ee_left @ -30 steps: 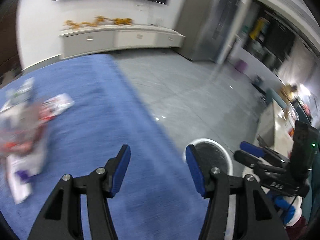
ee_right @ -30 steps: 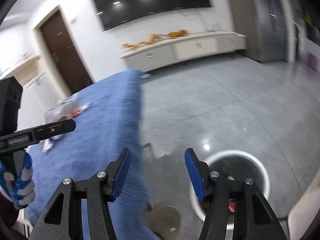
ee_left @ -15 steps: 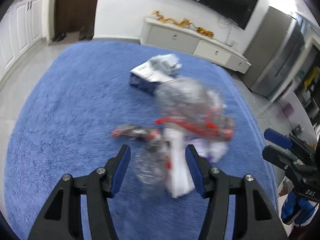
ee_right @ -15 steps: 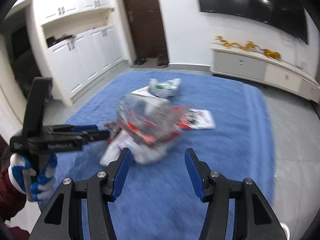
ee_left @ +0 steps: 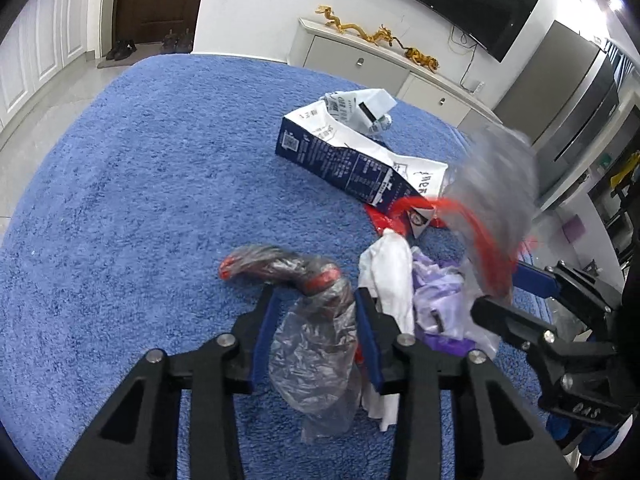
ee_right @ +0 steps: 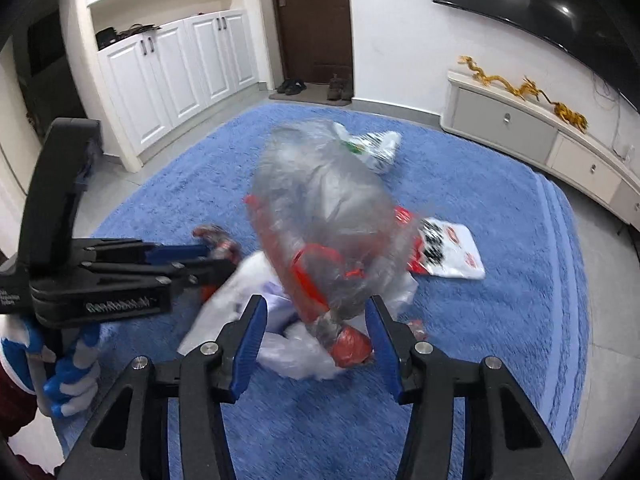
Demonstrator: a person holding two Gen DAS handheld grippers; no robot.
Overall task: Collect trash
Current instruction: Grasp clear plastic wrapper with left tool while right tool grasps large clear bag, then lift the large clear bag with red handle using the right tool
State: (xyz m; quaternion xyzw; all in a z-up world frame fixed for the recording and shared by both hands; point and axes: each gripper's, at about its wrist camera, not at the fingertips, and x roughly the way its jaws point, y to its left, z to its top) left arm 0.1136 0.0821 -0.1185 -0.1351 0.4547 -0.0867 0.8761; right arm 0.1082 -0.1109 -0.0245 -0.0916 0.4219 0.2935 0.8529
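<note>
Left gripper (ee_left: 316,322) is down low over the blue carpet (ee_left: 132,200), jaws spread about halfway with a crumpled clear wrapper with a red band (ee_left: 316,320) sitting right between them; the blue pads look close against its sides, though whether they actually press it I cannot tell. The risk here is plain: that film is slick and springy, so a shallow bite could let it squirt out forward, or the jaws could snag carpet pile along with it. Just right of the left jaws lies a white tissue (ee_left: 390,272), touching a lilac plastic bag (ee_left: 436,292), and a sloppy close might drag those along half-caught and drop them on the way. Ahead and to the right, well apart from the jaws, lies the blue-and-white carton (ee_left: 340,160) flat on the carpet, a crumpled white wrapper (ee_left: 360,106) beyond it. Now the right gripper (ee_right: 316,338): jaws spread wide, nothing pinched, with the neck end of a blurred clear bottle with a red label (ee_right: 324,224) poking in between them. The blur suggests the bottle is moving, so closing now could clip it off-centre and send it rolling. To the right of those jaws a red-and-white printed packet (ee_right: 448,254) rests flat, untouched.
</note>
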